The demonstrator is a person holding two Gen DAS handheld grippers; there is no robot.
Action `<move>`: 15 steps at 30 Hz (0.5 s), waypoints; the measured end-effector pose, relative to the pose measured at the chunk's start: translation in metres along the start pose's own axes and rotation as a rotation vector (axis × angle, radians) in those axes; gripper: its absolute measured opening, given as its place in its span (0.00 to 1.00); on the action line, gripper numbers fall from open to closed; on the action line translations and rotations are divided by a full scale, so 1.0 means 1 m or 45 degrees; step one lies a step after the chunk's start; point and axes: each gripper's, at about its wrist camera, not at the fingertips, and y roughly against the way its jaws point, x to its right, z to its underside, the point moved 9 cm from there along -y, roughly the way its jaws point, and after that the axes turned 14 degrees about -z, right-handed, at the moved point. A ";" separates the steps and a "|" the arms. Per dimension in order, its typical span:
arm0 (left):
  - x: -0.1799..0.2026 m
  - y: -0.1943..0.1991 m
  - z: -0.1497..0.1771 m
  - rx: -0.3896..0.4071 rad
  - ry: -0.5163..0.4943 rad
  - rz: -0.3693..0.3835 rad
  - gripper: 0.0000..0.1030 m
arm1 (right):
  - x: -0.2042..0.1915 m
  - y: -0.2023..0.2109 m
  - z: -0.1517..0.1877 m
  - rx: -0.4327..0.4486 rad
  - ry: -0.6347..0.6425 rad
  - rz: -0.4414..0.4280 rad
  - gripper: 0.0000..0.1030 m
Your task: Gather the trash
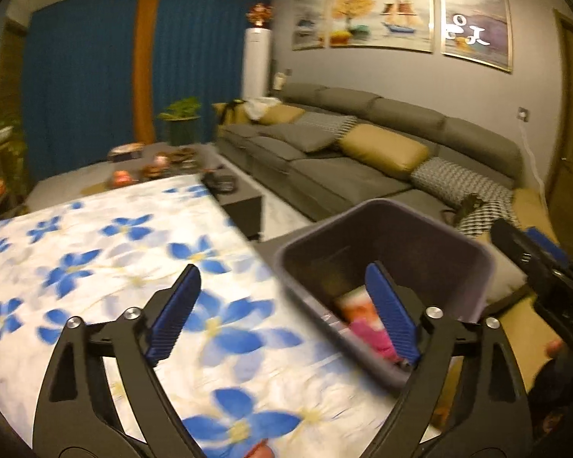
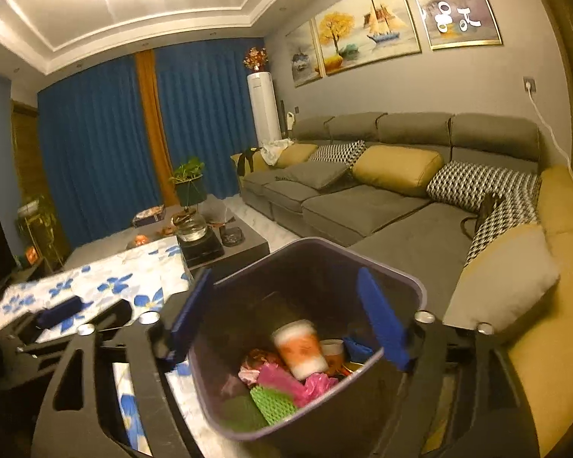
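A dark purple trash bin (image 2: 401, 286) stands beside the table and holds trash: an orange and white cup (image 2: 300, 347), pink wrappers (image 2: 282, 379) and a green mesh piece (image 2: 273, 404). My right gripper (image 2: 286, 320) is open and empty, right above the bin's mouth. In the left wrist view the bin (image 1: 458, 244) is to the right of the table with the blue flower cloth (image 1: 95, 252). My left gripper (image 1: 282, 305) is open and empty over the table's right edge, its right finger over the bin. The right gripper's body (image 1: 534, 259) shows at the far right.
A long grey sofa (image 2: 363, 206) with tan and patterned cushions runs along the right wall. A dark coffee table (image 2: 244, 244) with a glass kettle (image 2: 191, 229) and small items stands beyond the cloth. Blue curtains and plants are behind.
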 end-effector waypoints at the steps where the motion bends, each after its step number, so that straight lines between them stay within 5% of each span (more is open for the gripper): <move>1: -0.009 0.006 0.004 -0.003 -0.003 -0.041 0.89 | -0.008 0.007 0.003 -0.001 0.025 0.006 0.85; 5: -0.039 0.027 0.016 -0.013 0.022 -0.149 0.94 | -0.029 0.022 0.010 -0.011 0.073 0.018 0.95; 15: -0.107 0.094 0.042 0.000 0.074 -0.306 0.94 | -0.077 0.063 0.033 -0.041 0.068 -0.009 0.95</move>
